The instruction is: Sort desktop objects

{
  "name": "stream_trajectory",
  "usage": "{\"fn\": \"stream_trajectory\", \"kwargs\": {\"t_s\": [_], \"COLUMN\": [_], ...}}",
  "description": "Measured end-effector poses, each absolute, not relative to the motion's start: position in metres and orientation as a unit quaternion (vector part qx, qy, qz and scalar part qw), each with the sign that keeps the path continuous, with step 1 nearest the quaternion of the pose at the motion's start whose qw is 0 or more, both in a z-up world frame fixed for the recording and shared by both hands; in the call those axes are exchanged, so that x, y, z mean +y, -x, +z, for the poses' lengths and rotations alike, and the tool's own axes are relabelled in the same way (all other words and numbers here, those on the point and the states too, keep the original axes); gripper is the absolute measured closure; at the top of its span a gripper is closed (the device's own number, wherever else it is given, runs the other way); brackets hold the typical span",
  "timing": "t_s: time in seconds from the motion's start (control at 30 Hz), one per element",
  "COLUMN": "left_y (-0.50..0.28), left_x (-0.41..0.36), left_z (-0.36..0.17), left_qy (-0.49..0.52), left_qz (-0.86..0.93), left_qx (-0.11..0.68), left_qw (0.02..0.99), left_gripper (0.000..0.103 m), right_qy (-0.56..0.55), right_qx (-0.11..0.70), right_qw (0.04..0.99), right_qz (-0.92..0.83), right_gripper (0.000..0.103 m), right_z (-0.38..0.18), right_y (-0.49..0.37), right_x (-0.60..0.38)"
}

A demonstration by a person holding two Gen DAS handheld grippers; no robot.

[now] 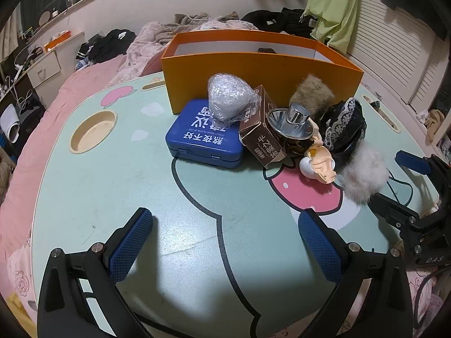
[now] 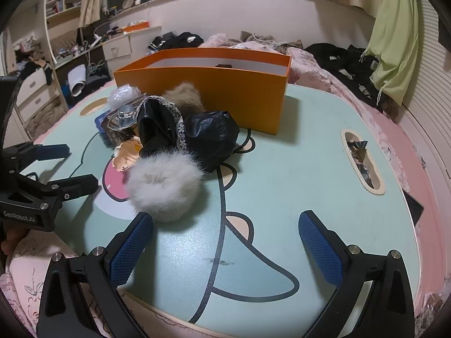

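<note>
Left gripper: jaws spread wide, holding nothing.
Right gripper: likewise wide, empty.
Clutter: piled ahead of both, unsorted.
Orange box: beyond the pile, nearly empty; sorting seems barely begun.

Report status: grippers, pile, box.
Left gripper and right gripper open, empty. Pile unsorted before orange box; white fluffy puff nearest right gripper. Blue case carries a wrapped silver bundle.
</note>
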State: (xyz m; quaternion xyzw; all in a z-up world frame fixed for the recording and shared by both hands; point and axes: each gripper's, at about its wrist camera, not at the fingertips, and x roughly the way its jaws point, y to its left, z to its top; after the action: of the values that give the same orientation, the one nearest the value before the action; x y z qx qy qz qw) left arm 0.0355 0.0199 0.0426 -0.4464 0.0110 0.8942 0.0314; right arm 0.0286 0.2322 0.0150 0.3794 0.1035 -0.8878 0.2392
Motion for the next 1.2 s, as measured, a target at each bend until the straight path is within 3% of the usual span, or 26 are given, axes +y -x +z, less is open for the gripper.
{"fn": "stream_trajectory", "kwargs": {"t_s": [1.2], "left_y": [-0.0367], "left_x": [0.0198], "left_z": [0.0448], "left_qy": [0.446], "left_qz": [0.894], "left_qx": [0.011], "left_qw": [0.032], "left_gripper": [0.0], "right_qy": [-0.379], "right_qx": [0.1], "right_qw": [0.236], "right_qz": [-0.889], "right_gripper": [0.0], "right_z": [0.0198], "right_y": [-0.0246], "right_x": [0.2328]}}
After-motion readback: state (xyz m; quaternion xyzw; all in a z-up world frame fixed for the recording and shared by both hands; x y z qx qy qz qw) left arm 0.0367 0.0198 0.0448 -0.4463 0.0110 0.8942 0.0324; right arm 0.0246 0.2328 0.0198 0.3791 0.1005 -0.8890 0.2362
